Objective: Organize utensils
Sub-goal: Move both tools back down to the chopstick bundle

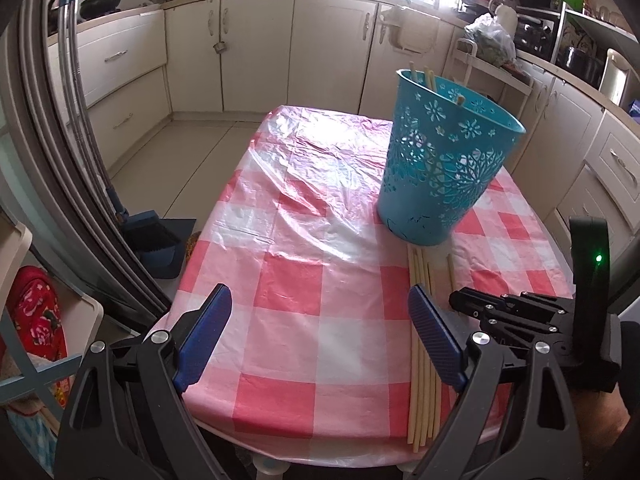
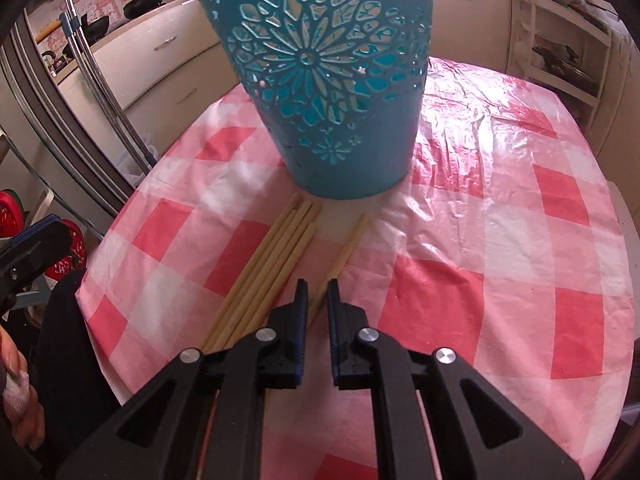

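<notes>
A teal perforated basket (image 1: 442,160) stands on the pink checked tablecloth (image 1: 304,240) and holds a few chopsticks (image 1: 428,77). Several pale wooden chopsticks (image 1: 422,360) lie in a bundle in front of it, also in the right wrist view (image 2: 272,268). One single chopstick (image 2: 344,252) lies apart to their right. My right gripper (image 2: 318,292) has its fingers closed narrowly around this single chopstick on the table; it shows in the left wrist view (image 1: 520,312). My left gripper (image 1: 320,312) is wide open and empty, above the near table edge, left of the bundle. The basket also shows up close in the right wrist view (image 2: 332,80).
Cream kitchen cabinets (image 1: 256,48) run behind and to the right of the table. A refrigerator door (image 1: 60,140) stands close on the left, with a blue dustpan (image 1: 160,240) on the floor below. A white shelf rack (image 2: 560,52) stands at the far right.
</notes>
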Tool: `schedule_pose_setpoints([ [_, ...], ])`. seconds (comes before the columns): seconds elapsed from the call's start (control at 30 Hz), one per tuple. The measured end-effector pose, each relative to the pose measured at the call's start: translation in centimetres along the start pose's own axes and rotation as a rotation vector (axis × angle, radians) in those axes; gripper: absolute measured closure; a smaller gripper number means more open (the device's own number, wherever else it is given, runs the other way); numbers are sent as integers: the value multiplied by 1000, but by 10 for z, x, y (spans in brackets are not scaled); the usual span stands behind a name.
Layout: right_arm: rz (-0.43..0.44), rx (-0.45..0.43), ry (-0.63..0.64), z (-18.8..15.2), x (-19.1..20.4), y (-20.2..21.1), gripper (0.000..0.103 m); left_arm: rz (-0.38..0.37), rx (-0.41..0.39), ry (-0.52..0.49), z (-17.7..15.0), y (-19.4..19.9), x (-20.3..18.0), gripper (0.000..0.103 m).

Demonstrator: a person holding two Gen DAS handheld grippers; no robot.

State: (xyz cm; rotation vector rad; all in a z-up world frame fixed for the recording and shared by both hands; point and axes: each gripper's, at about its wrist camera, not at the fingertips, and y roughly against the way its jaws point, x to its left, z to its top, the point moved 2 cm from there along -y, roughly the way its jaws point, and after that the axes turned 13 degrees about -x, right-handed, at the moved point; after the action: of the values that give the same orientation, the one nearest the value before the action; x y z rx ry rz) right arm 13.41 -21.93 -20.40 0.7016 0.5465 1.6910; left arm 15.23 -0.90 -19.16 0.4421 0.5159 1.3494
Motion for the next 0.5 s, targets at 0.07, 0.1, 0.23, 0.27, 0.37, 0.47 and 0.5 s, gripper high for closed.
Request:
schedule_pose_setpoints([
  [0.07,-11,-5,-15,-1,-7,2,94,-6,14,-28,-2,-9,-9,17],
  [0.1,-8,-9,-43,-1,-11,2,94,-11,24,-38,-3,-14,-13,17],
  [0.23,-17,-21,-67,2,-11,-3,94,-19,64,-57,-4,-39,-27,17],
  [0.27,-18,-18,-50,2,-9,-3,94,-23,78,-68,-5,-46,-31,17],
  [0.37,-4,8,-24,2,-10,-1,94,-19,110,-125,-9,-65,-42,17],
  [0.47,3,15,-33,0,-18,2,94,-12,144,-158,-14,-80,-48,17],
  [0.5,9,9,-48,-1,-22,3,94,-11,150,-165,-15,-83,-50,17],
])
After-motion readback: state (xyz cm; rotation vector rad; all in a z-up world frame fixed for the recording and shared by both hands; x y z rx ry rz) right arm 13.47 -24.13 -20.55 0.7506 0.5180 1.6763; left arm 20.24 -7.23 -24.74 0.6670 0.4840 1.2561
